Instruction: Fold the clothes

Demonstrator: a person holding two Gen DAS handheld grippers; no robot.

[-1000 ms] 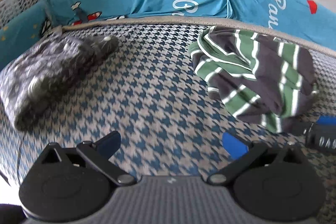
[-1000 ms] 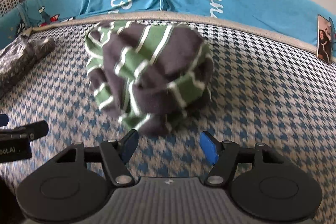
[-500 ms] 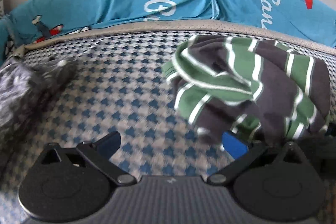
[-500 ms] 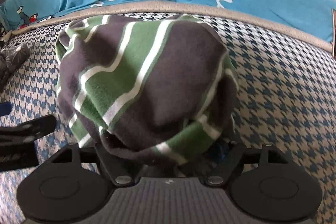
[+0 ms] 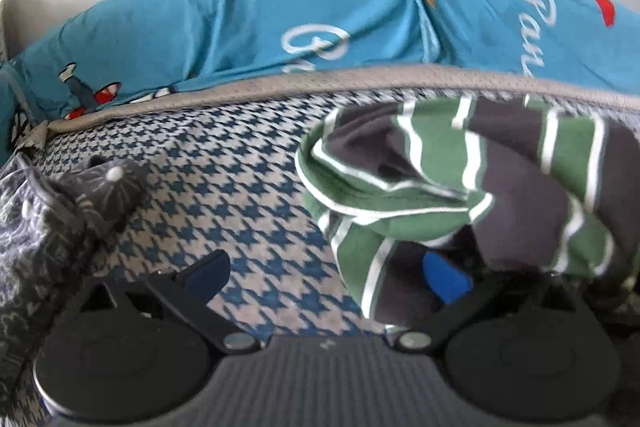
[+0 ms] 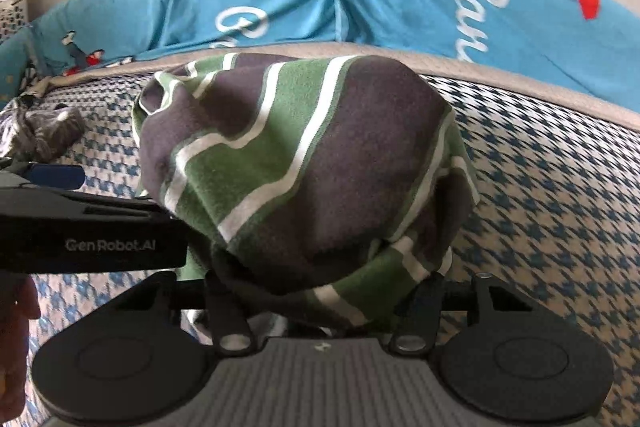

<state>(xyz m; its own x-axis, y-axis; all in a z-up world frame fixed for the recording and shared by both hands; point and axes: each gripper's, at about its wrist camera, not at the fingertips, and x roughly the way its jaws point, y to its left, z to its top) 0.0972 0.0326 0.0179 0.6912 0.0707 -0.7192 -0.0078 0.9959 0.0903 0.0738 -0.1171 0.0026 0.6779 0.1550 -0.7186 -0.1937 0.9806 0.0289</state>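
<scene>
Both grippers are closing in on the crumpled striped garment on the bed.

The striped garment (image 6: pixel 304 163) is filling the centre of the right wrist view, bunched on the houndstooth bed cover (image 5: pixel 240 195) and draping over the right gripper (image 6: pixel 324 307), whose fingers are hidden, so I cannot tell their state. In the left wrist view it is sitting at centre right, and the left gripper (image 5: pixel 328 275) is spreading its fingers (image 5: pixel 446 281) wide, one tucked under a fold, probably to find an edge. A grey patterned garment (image 5: pixel 44 227) is lying at the left edge.
</scene>
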